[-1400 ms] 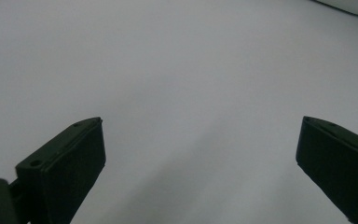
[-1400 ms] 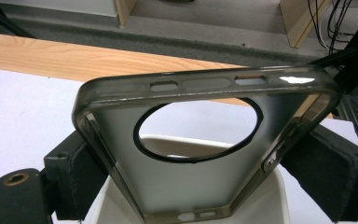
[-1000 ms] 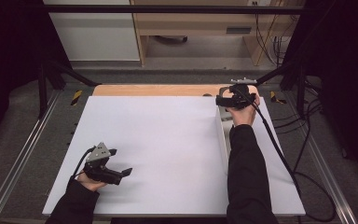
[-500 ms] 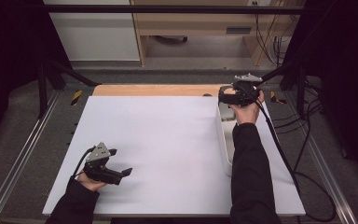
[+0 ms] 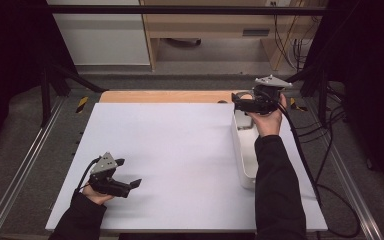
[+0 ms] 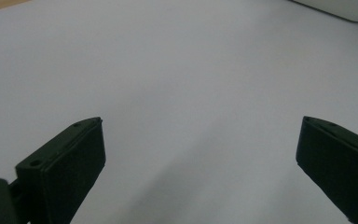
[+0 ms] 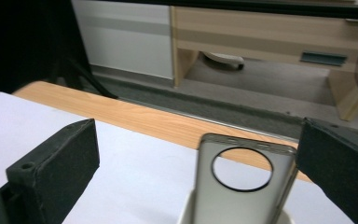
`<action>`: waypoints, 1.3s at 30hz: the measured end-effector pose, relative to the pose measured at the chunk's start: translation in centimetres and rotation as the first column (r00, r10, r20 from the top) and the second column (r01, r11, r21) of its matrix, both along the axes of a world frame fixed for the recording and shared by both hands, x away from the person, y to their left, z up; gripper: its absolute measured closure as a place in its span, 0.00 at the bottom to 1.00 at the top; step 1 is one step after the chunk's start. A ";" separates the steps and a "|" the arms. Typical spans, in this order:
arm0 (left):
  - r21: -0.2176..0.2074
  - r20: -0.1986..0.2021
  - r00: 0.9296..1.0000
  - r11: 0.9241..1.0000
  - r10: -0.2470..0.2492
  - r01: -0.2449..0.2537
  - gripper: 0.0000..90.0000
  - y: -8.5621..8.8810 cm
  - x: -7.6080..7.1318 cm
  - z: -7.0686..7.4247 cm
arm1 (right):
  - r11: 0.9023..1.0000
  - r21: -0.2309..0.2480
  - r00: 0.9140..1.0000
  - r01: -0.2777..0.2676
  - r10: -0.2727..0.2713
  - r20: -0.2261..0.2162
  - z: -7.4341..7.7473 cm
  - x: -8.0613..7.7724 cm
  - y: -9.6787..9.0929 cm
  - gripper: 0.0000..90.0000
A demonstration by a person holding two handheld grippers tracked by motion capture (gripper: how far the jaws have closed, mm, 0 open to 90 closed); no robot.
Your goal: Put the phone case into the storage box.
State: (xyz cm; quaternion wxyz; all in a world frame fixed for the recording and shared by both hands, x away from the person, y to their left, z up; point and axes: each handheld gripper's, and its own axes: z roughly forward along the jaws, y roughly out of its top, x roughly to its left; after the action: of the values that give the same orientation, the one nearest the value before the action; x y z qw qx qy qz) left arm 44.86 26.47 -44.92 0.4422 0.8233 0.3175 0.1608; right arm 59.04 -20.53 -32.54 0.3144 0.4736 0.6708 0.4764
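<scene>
A narrow white bin (image 5: 243, 155) lies along the right side of the white table top (image 5: 180, 150). My right gripper (image 5: 238, 104) hovers over its far end, jaws pointing left. In the right gripper view a flat silvery metal piece (image 7: 242, 205) with a round hole stands up out of the bin's white rim (image 7: 186, 215). It rises between the wide-apart jaws of the right gripper (image 7: 198, 135), which do not touch it. My left gripper (image 5: 128, 173) rests low at the near left of the table, open, with nothing between the jaws. Its own view (image 6: 200, 129) faces bare table.
A wooden strip (image 5: 170, 96) runs along the table's far edge. Beyond it are a floor, a white cabinet (image 5: 100, 35) and a wooden desk (image 5: 215, 22). Cables (image 5: 325, 165) trail off the right side. Metal rails (image 5: 25, 165) flank the table. A bin corner (image 6: 340, 7) shows ahead of the left gripper.
My right gripper has shifted slightly right and toward the far edge, uncovering more of the white bin. The left gripper has stayed in place.
</scene>
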 end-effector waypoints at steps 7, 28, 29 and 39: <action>-0.009 0.013 1.000 1.000 0.005 -0.005 0.01 0.1 -0.2 0.1 | 0.995 0.038 0.995 -0.092 0.091 0.034 0.9 -2.9 0.1 0.00; -0.047 0.050 0.998 0.998 0.033 -0.030 0.01 0.9 -0.7 0.4 | 0.960 0.058 0.959 -0.273 0.267 0.097 -0.8 -10.0 0.0 0.00; -0.047 0.050 0.998 0.998 0.032 -0.030 0.01 0.9 -0.7 0.4 | 0.958 0.057 0.957 -0.280 0.274 0.092 -1.1 -10.2 0.0 0.00; -0.048 0.053 0.998 0.998 0.033 -0.030 0.01 0.9 -0.8 0.3 | 0.940 0.079 0.941 -0.333 0.325 0.096 -3.6 -12.8 -1.3 0.00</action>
State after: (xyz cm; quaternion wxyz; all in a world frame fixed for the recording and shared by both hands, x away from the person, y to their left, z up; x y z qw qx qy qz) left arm 44.05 27.36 -44.61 0.4672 0.8029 0.3221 0.1825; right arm 46.28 -21.79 -36.11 0.2348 0.3491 0.7039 0.5723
